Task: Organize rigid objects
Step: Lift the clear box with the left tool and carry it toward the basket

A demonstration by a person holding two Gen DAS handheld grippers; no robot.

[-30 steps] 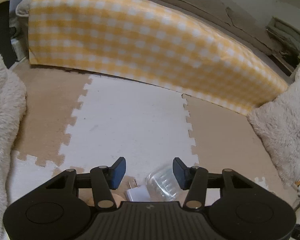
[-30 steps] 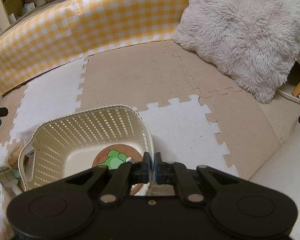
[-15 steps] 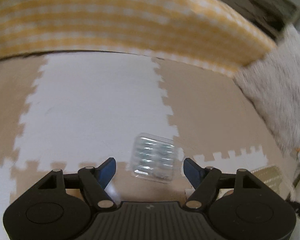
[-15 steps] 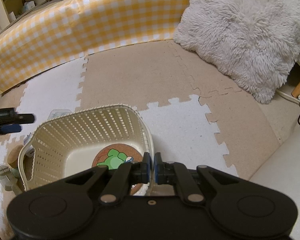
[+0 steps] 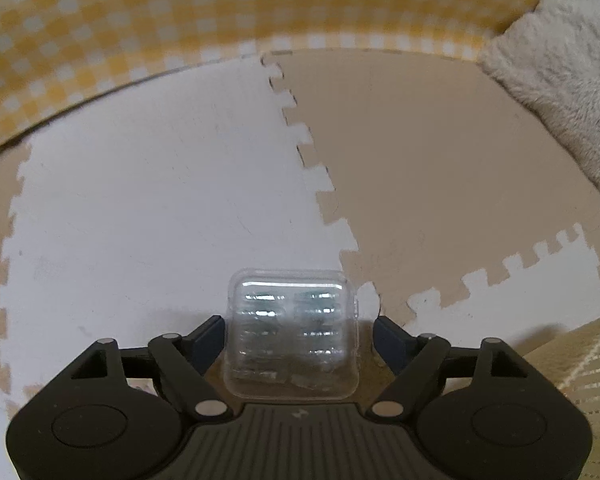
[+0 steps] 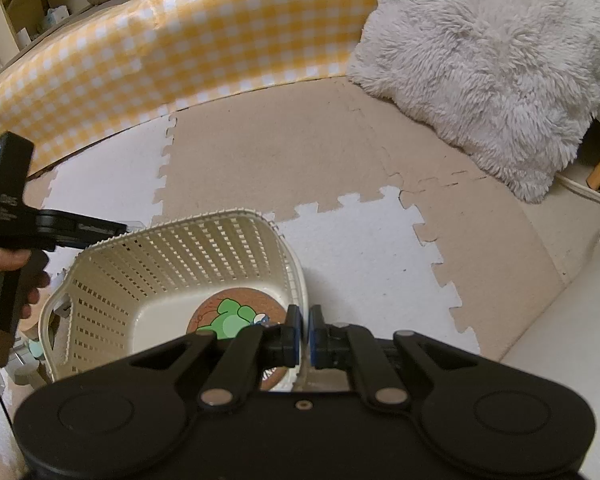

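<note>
Basket point(image 6: 180, 264) holds one coaster point(image 6: 236, 316); my left gripper point(image 5: 298, 338), jaws just widened, straddles the clear case point(image 5: 292, 332) ungripped; right gripper point(image 6: 304, 338) is closed, empty.

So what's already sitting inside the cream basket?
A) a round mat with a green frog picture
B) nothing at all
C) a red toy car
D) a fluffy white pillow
A: the right wrist view shows a round cork mat with a green cartoon figure lying flat on the bottom of the cream basket, partly hidden behind the right gripper.
</note>
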